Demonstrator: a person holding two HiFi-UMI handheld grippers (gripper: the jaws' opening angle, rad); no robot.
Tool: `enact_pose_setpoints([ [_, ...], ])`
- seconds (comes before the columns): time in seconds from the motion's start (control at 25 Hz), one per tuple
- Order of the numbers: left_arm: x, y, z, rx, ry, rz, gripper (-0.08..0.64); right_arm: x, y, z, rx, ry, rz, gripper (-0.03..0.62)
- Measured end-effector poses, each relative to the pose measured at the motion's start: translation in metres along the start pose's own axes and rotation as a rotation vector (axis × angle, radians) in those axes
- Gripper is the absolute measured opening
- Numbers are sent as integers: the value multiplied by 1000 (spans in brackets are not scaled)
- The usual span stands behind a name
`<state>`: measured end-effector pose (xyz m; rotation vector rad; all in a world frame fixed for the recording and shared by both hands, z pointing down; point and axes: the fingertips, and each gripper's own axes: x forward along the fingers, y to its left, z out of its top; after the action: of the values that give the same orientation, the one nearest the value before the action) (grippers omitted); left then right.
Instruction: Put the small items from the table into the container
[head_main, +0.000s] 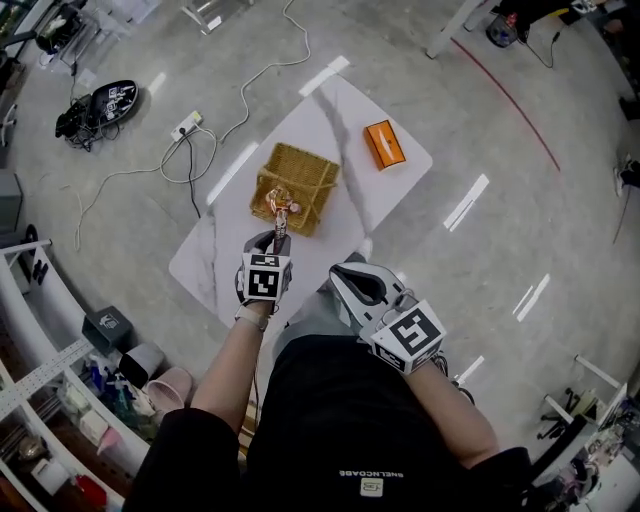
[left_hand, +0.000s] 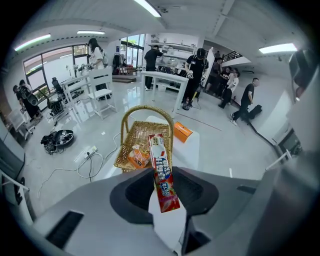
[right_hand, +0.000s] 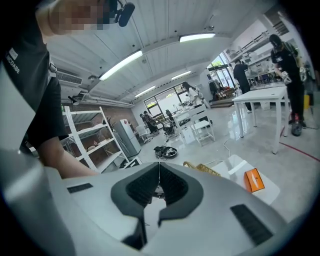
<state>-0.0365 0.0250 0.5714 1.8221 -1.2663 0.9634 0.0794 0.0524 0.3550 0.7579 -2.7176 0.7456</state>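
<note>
Fingers (left_hand: 131, 194) of the left gripper (left_hand: 163, 202) stand partly closed, clamped on the red lower end of a long candy pack (left_hand: 161, 172). Its long axis runs straight out from them, and its white end points away toward the wicker basket (left_hand: 131, 142). The right gripper (right_hand: 158, 192), close to the person's body, has its fingers pressed together on nothing. The basket stands on the white desk (head_main: 200, 262) and holds an orange packet (left_hand: 136, 156). Farther off, apart from the basket, an orange box (head_main: 384, 143) lies on the desk.
</note>
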Motion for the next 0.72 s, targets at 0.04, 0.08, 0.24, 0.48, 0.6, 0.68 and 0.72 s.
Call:
enact_pose_setpoints([
  [0.04, 4, 0, 4, 4, 8, -1, 118, -1, -3, 0, 2, 1, -2, 11],
  [0.08, 8, 0, 8, 9, 16, -1, 119, -2, -7, 0, 3, 1, -4, 11],
  [0.24, 22, 2, 20, 27, 43, 2, 119, -5, -22, 2, 9, -3, -18, 11],
  [0.48, 41, 2, 37, 46, 59, -5, 120, -9, -46, 3, 31, -2, -47, 11],
  [0.6, 53, 1, 44, 57, 60, -11, 120, -11, -57, 4, 40, -5, -64, 11],
  [0.68, 60, 1, 47, 64, 61, -14, 120, -12, -61, 2, 50, 1, -73, 11],
  [0.72, 63, 1, 49, 67, 63, -14, 120, -12, -63, 1, 55, 3, -78, 11],
])
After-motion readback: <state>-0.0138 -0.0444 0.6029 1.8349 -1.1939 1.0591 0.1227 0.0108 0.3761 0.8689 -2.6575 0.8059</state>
